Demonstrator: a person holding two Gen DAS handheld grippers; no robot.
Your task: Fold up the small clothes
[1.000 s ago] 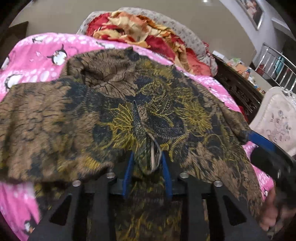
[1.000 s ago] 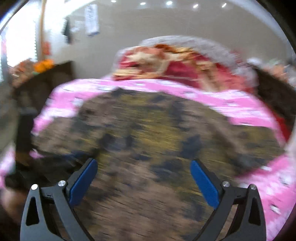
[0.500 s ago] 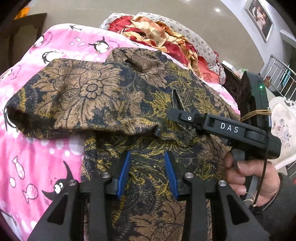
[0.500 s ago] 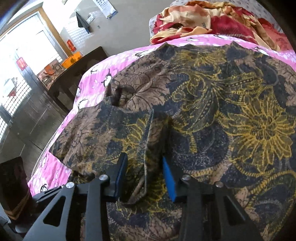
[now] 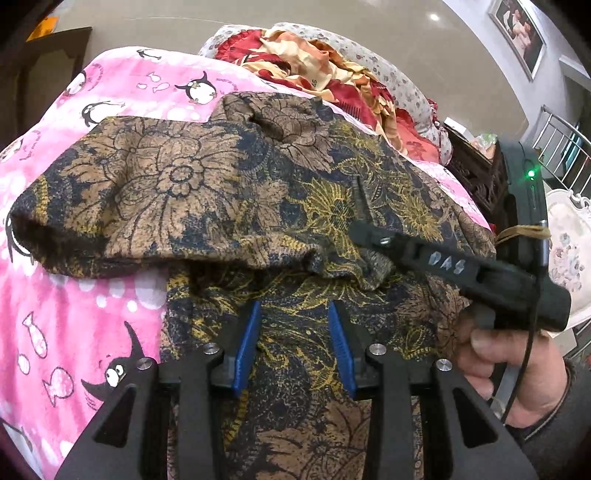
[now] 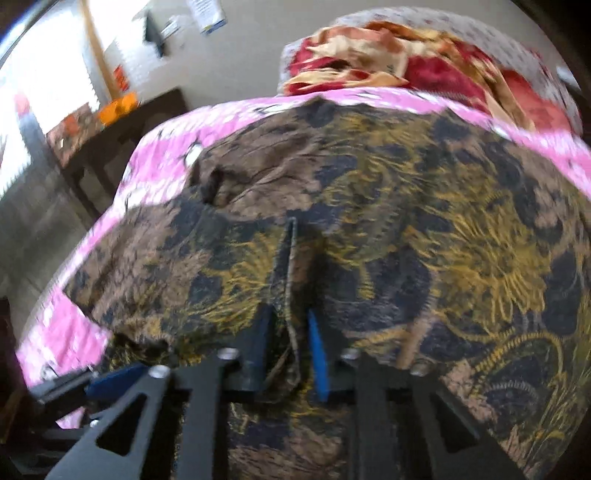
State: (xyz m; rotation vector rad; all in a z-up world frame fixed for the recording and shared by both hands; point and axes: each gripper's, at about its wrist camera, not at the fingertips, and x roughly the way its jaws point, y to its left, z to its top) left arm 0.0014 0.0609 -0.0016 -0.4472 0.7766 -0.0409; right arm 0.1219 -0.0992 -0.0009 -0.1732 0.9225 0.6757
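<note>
Both wrist cameras close above the batik garment (image 5: pixel 229 192), angled downward, sharing its folded middle.

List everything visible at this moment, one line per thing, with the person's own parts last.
Batik garment: one, brown, navy and yellow, spread on the bed, one part folded over.
Penguin bedsheet: one, pink, under the garment.
Crumpled cloth pile: one, red and cream, beyond the sheet.
Framed picture: one, on the wall, top right.
Left gripper: black with blue pads, slightly apart over the garment.
Right gripper: black with blue pads, just closed on a garment fold.
Hand: one, gripping the right gripper's handle.
</note>
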